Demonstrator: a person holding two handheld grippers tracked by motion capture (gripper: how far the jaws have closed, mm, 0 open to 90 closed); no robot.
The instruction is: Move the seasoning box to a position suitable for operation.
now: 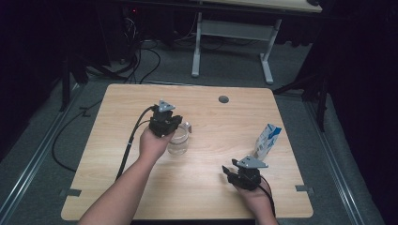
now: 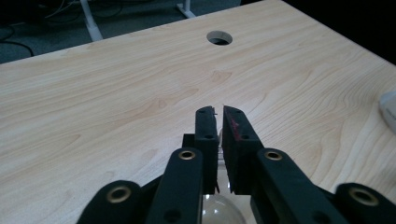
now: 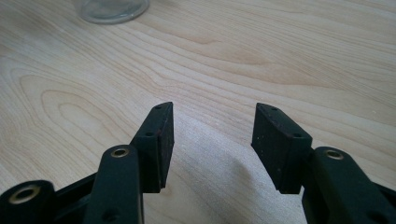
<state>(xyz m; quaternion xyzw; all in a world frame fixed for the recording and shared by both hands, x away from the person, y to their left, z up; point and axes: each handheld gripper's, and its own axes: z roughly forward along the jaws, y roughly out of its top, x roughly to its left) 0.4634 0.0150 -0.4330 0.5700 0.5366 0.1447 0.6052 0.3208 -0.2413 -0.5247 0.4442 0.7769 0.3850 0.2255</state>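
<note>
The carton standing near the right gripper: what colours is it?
The carton is white with blue areas, clearest in the high view.

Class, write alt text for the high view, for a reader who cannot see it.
A person's left gripper grips the rim of a clear glass jar at the middle of a wooden table. The right gripper rests open near the front edge, with a blue-and-white carton standing behind it.

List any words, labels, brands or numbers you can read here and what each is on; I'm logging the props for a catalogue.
None can be read.
Carton: blue and white printing, too small and blurred to make out any text.
Glass jug: clear, no print visible.
Left gripper: small red marks on one pad, not legible as characters.
Right gripper, table: no writing visible.
</note>
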